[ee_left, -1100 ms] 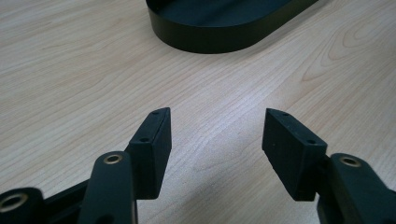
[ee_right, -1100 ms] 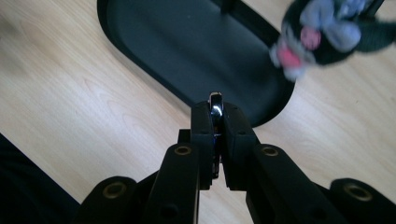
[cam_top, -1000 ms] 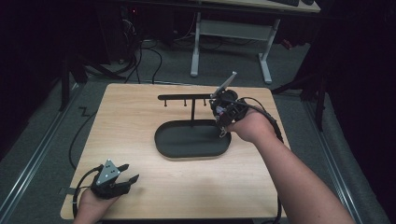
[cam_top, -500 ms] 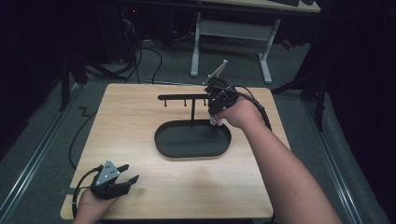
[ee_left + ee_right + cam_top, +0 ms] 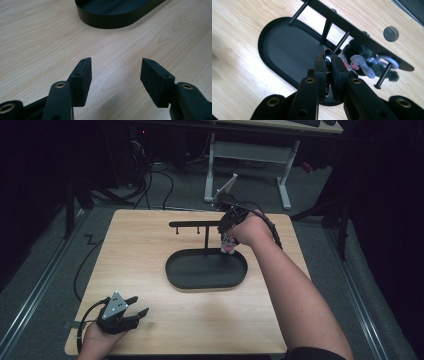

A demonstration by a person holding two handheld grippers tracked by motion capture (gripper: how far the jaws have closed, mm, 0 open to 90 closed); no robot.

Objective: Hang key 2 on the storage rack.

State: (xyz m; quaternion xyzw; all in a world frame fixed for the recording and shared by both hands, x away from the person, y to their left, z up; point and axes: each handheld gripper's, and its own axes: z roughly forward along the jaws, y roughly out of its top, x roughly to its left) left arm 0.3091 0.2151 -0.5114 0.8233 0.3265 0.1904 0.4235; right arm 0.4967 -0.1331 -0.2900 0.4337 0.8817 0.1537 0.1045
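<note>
A wooden bench [image 5: 150, 250] carries a black tray [image 5: 206, 270] with a peg rail [image 5: 362, 37]. The right gripper [image 5: 328, 62] pinches a metal ring [image 5: 327, 56]; beside its jaws a fuzzy keychain [image 5: 359, 63] hangs off a peg. The left gripper [image 5: 115, 75] rests gaping, with the tray ahead.

Through the right gripper view I saw my right tool [image 5: 328, 66] closed on a thin metal ring [image 5: 327, 55], its two black jaws pressed together with only the ring's edge showing between them. The tool sat above the black oval tray [image 5: 284, 47] on the wooden desk [image 5: 234, 50]. Beyond the tray's far rim ran the black bar [image 5: 362, 35] of the stand, pegs hanging below it. A fuzzy dark keychain toy [image 5: 362, 62] hung just beside the ring, under the bar.
</note>
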